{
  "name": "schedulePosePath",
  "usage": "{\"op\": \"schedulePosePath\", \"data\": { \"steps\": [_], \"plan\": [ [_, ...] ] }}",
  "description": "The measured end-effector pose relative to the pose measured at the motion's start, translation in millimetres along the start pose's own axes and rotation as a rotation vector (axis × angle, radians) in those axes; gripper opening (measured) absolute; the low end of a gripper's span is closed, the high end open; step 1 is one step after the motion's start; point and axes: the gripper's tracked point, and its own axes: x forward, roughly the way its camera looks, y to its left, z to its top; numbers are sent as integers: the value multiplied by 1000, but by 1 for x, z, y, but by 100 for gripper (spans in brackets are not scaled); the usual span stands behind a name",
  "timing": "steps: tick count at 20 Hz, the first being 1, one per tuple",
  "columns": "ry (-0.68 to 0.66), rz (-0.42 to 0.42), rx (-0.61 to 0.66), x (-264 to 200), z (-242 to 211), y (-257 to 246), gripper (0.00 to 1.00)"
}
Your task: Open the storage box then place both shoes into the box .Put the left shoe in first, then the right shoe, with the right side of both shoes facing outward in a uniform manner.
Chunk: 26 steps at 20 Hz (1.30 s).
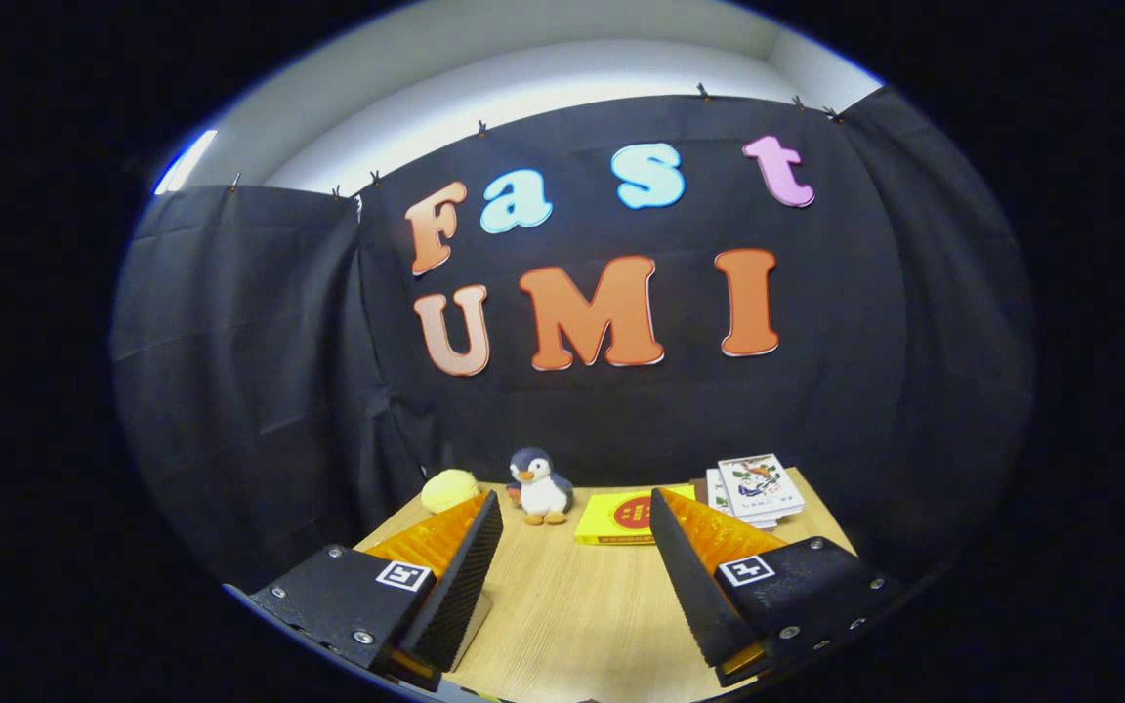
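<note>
Gripper view: tool (577, 508) fingers spread apart over bare table (572, 605).

On the table (562, 605), a ball (449, 488), penguin (540, 485), box (621, 517) and booklets (760, 486) line the far edge, left to right.

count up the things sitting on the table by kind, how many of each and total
Plush penguin: 1
Yellow round soft item, too small to identify: 1
Yellow box: 1
Stack of illustrated booklets: 1 stack, separate count unclear
Total: 4 on the wooden table

The gripper is open, its fingers above bare tabletop, all four items beyond them.
</note>
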Motion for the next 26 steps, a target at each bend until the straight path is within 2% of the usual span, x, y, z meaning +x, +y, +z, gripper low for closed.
{"op": "schedulePosePath", "data": {
  "steps": [6, 10, 17, 26],
  "plan": [
    [-144, -119, -143, -23, 40, -62, 95],
    [-242, -149, -206, -33, 65, -73, 94],
    [-373, -142, -212, -43, 98, -61, 94],
    [-404, -128, -218, -39, 104, -40, 95]
  ]
}}
